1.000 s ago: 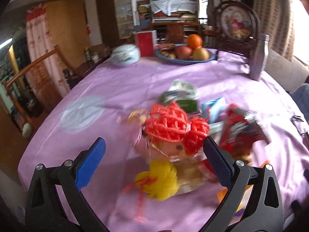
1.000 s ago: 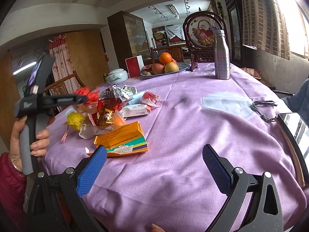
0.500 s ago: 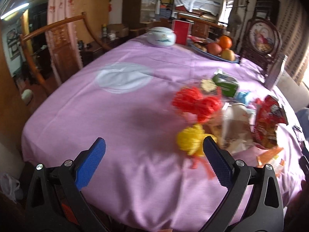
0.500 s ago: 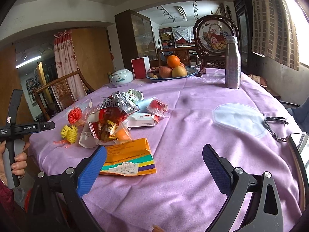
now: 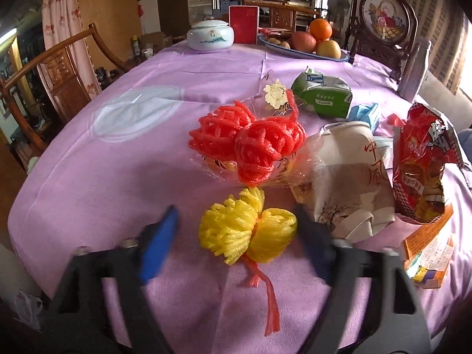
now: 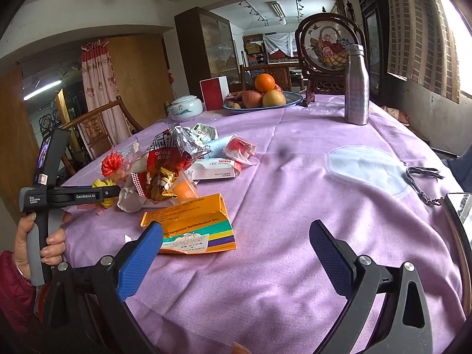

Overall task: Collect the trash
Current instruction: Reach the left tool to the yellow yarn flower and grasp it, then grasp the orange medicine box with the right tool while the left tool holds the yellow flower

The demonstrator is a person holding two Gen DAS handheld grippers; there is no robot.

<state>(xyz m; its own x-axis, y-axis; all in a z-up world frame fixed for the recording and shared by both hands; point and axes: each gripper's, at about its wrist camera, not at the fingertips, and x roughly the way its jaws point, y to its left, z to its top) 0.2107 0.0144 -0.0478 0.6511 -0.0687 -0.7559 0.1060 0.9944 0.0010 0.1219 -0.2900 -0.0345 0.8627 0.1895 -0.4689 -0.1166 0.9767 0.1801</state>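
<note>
A heap of trash lies on the purple tablecloth. In the left wrist view a yellow foam net sits nearest, with a red foam net in clear wrap behind it. A white paper bag, a red snack bag and a green pack lie to the right. My left gripper straddles the yellow net and its jaws are closing; a gap still shows at the left pad. My right gripper hangs open over the cloth beside an orange box, with nothing between its fingers.
At the table's far end stand a fruit plate, a white lidded jar, a red box and a steel bottle. A key chain lies at right. A wooden chair stands beside the table's left edge.
My left gripper has dropped and come in over the yellow net, and its jaws have narrowed around it. The right gripper has barely shifted.
</note>
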